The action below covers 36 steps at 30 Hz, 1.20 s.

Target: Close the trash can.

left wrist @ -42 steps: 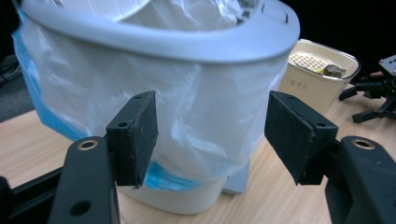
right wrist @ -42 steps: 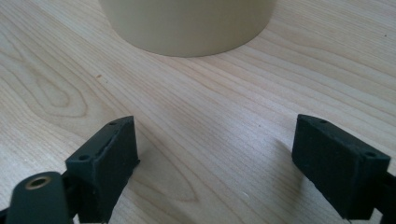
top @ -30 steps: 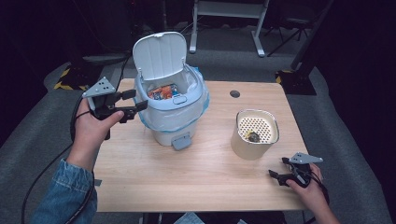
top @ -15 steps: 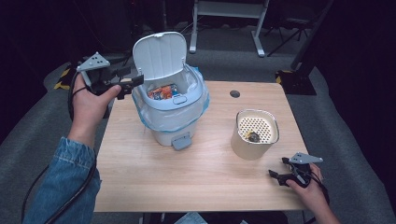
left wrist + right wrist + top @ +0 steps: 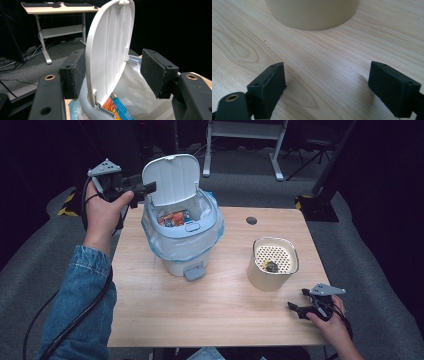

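**Left tongs straddle raised bin lid, right tongs idle on bench**

Left tongs [image 5: 112,72]: jaws wide, closing a little just now, raised white lid [image 5: 110,47] edge-on between them. Left pad [image 5: 76,72] sits right at the lid's outer face, can't tell if it touches; right pad [image 5: 156,71] is clear of the ribbed inner face. No clamp visible. In the high view the left tongs [image 5: 142,190] are held up at the lid's [image 5: 172,180] left edge, off the bench's back-left corner, the hand [image 5: 102,212] wrapped around the grip and a denim sleeve [image 5: 80,300] trailing down.

Lid stands near upright, hinged at the back of the small pedal bin [image 5: 182,237]. Bin is white with a blue-grey rim and a clear liner bag [image 5: 212,232] folded over the outside. Orange packaging [image 5: 172,218] lies inside. Bin sits left of centre on the bench [image 5: 220,315], pedal facing the person.

Right tongs [image 5: 327,82]: wide open, nothing between the pads, low over bare wood. Base of the beige cup [image 5: 312,13] just ahead, not touching. High view: right tongs [image 5: 305,310] near the front-right edge, beige cup [image 5: 274,263] with a perforated insert and a small dark bit on it, well apart from the bin.
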Each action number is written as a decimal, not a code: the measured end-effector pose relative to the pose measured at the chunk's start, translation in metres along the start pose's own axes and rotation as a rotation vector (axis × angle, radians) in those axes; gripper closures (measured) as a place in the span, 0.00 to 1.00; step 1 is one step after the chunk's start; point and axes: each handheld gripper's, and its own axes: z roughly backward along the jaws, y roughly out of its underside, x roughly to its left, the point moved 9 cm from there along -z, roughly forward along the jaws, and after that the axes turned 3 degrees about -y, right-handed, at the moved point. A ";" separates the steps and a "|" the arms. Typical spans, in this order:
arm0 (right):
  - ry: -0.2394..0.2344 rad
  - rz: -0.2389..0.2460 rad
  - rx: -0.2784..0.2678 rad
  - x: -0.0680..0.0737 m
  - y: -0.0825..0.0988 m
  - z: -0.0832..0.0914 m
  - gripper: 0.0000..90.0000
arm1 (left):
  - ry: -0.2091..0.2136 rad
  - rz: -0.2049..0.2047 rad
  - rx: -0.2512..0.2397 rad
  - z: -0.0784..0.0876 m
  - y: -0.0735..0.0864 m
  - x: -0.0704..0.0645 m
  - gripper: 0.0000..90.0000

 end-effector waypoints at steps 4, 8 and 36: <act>0.000 0.000 0.000 0.000 0.000 0.000 0.16 | 0.008 -0.001 0.001 -0.001 -0.003 0.000 0.42; 0.000 0.000 0.000 0.000 0.000 0.000 0.16 | 0.020 -0.011 0.015 0.002 -0.001 -0.006 0.42; 0.000 0.000 0.000 0.000 0.000 0.000 0.16 | 0.229 -0.046 0.212 0.000 0.029 -0.092 0.66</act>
